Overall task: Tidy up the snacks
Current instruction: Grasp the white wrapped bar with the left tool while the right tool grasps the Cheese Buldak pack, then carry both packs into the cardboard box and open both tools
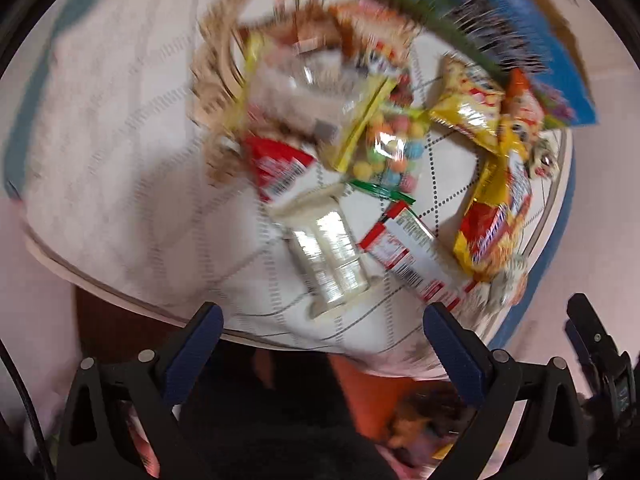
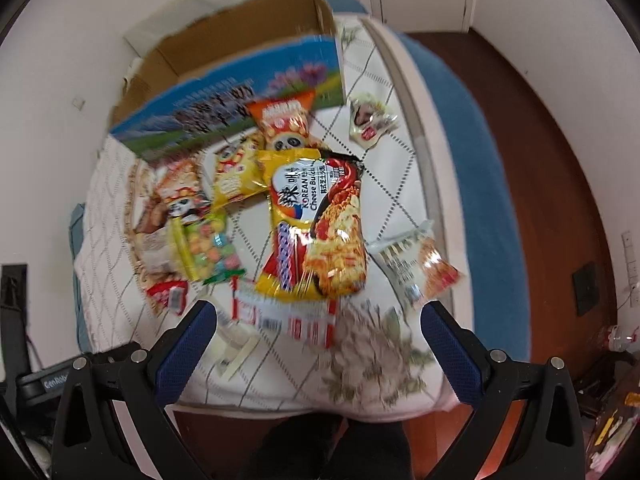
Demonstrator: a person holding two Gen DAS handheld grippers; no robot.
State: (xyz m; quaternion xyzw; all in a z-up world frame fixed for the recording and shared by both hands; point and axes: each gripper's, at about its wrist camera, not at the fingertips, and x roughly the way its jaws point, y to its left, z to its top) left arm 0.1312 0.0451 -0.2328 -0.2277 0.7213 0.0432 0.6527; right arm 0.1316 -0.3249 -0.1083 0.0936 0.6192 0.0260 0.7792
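The snacks lie scattered flat over a white quilted bed, most likely tipped out so each packet can be seen and picked singly. The open cardboard box at twelve o'clock in the right wrist view looks like where they are meant to go.

Going left to right in that view: a bag of coloured candy balls at nine o'clock, a small yellow packet above it, the big Korean cheese noodle pack in the centre with a panda snack bag touching its top edge, a clear wafer-like packet at three o'clock, and a small sweet well apart at one o'clock.

The left claw is spread wide and empty, near a clear cracker packet; that view is heavily blurred. The right claw is also spread and empty, over a red-and-white wrapper.
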